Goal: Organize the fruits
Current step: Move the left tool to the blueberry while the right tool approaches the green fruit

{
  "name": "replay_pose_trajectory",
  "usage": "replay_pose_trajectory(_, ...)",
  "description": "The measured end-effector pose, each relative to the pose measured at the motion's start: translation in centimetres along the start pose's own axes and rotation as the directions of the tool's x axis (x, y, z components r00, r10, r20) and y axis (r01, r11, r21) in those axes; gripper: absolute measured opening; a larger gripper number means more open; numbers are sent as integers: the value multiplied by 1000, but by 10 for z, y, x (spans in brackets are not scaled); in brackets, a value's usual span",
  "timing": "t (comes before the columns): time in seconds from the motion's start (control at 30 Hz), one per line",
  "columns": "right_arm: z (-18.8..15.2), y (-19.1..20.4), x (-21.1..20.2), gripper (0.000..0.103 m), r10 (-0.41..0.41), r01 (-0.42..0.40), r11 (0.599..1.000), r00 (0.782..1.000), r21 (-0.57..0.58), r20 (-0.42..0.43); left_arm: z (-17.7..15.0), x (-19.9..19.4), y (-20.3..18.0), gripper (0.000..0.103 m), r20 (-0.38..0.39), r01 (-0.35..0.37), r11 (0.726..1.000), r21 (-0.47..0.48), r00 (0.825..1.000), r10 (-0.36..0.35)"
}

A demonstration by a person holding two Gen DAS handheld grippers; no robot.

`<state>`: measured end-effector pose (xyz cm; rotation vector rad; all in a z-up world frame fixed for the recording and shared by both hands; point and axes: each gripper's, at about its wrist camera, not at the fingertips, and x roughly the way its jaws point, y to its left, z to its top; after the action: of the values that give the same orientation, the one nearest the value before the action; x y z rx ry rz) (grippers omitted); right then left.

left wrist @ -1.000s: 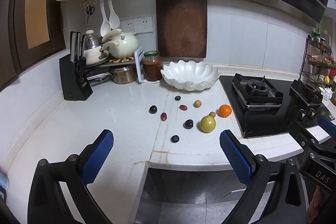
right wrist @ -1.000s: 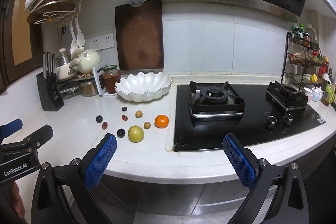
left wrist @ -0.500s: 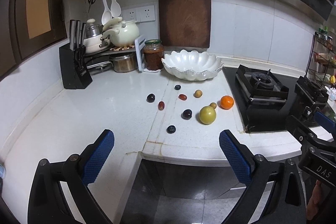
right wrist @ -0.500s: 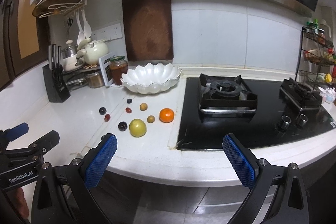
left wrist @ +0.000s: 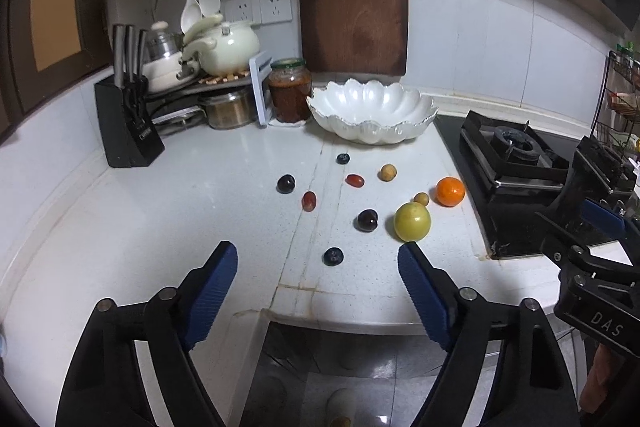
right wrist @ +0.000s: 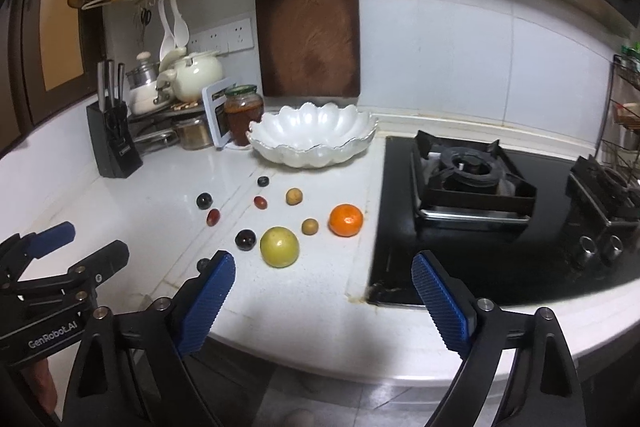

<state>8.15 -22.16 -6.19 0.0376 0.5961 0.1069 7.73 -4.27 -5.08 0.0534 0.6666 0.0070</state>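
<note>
**Both grippers wide apart above the fruit, nothing held**

Readable writing: "GenRobot.AI" is printed on the left gripper's body as the right wrist view shows it, and "DAS" on the right gripper's body in the left wrist view. The knife block (left wrist: 128, 131) carries a small label too blurred to read.

The left gripper (left wrist: 318, 291) is spread wide and holds nothing; its blue pads (left wrist: 212, 291) hang over the front edge of the tabletop (left wrist: 200, 219), touching no fruit. The right gripper (right wrist: 322, 301) is likewise spread wide and empty, over the tabletop edge beside the stove (right wrist: 472, 183).

Nine fruits lie loose on the tabletop in front of the white bowl (left wrist: 372, 113), none inside it as far as can be seen: one orange (left wrist: 450, 191), one yellow-green fruit (left wrist: 412, 221), two small tan fruits (left wrist: 388, 172), two red grapes (left wrist: 309, 201), two dark plums (left wrist: 367, 220) and two blueberries (left wrist: 333, 256). The nearer blueberry lies between the left gripper's pads, farther out. A jar (left wrist: 290, 91) stands just left of the bowl.
</note>
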Motion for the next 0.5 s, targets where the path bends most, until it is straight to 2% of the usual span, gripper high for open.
replay_pose_trajectory(0.5,-2,14,86,76,75,-78,997,986,-15,-147,-6,77,2,63,-129,29,1000,2,991,-29)
